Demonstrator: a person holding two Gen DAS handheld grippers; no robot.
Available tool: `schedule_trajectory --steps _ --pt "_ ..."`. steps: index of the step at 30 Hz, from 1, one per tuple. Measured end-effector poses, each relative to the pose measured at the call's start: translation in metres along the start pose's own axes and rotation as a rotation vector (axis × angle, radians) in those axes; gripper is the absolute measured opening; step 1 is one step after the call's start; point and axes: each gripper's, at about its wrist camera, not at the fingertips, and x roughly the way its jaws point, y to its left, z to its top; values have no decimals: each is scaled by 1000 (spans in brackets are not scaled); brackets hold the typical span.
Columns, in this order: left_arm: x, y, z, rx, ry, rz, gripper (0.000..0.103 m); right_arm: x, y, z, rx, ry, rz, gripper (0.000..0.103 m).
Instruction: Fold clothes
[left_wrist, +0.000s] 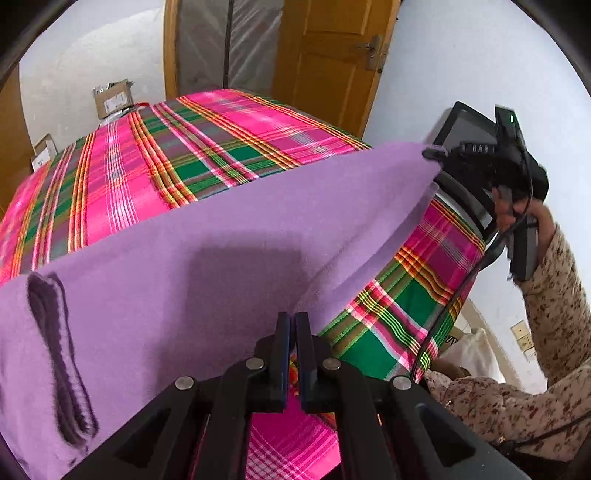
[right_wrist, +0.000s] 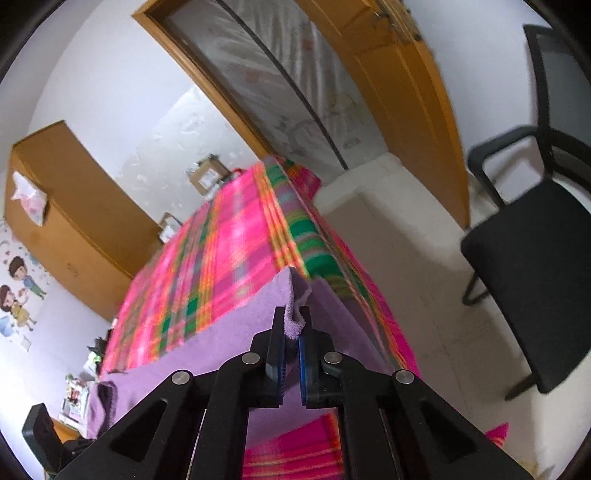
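A lilac fleece garment (left_wrist: 221, 240) lies spread over a table covered in pink and green plaid cloth (left_wrist: 184, 147). A dark purple ribbed trim (left_wrist: 55, 350) shows on its left part. My left gripper (left_wrist: 293, 321) is shut on the garment's near edge. My right gripper (left_wrist: 434, 153), held by a hand (left_wrist: 517, 210) in a patterned sleeve, pinches the far right corner and holds it above the table. In the right wrist view, the right gripper (right_wrist: 293, 321) is shut on that bunched corner of the garment (right_wrist: 229, 339), with the plaid table (right_wrist: 229, 240) beyond it.
A wooden door (left_wrist: 332, 55) and cardboard boxes (left_wrist: 112, 98) stand behind the table. A black office chair (right_wrist: 535, 258) sits on the tiled floor to the right. Along the left wall is a wooden cabinet (right_wrist: 74, 221).
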Motion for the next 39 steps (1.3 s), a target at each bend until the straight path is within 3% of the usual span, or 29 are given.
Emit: schedule_trajectory --steps 6,13,17,20,23,26,29,33,39 --pt "9 -1 -4 8 36 -11 4 17 -19 -12 20 50 -40 6" --pt "11 -4 -7 17 50 -21 4 22 -20 -15 -3 38 -51 6" --pt "8 -1 -4 -24 73 -91 11 19 -21 -17 -7 36 -51 8" --pt "2 0 -1 -40 72 -161 12 13 -22 -18 0 25 -51 12" --pt "-7 0 3 -50 45 -215 13 1 -19 -19 -20 -23 -76 24" --pt "-11 4 11 -63 21 -207 14 -7 -12 -18 -40 -57 -63 28" --pt "-4 10 21 -90 7 -205 14 -6 9 -20 -122 -61 -44 35" --pt "12 18 33 -142 20 -196 14 7 40 -31 -259 -26 -31 37" --pt "32 16 34 -150 55 -186 14 33 63 -55 -465 52 -123 37"
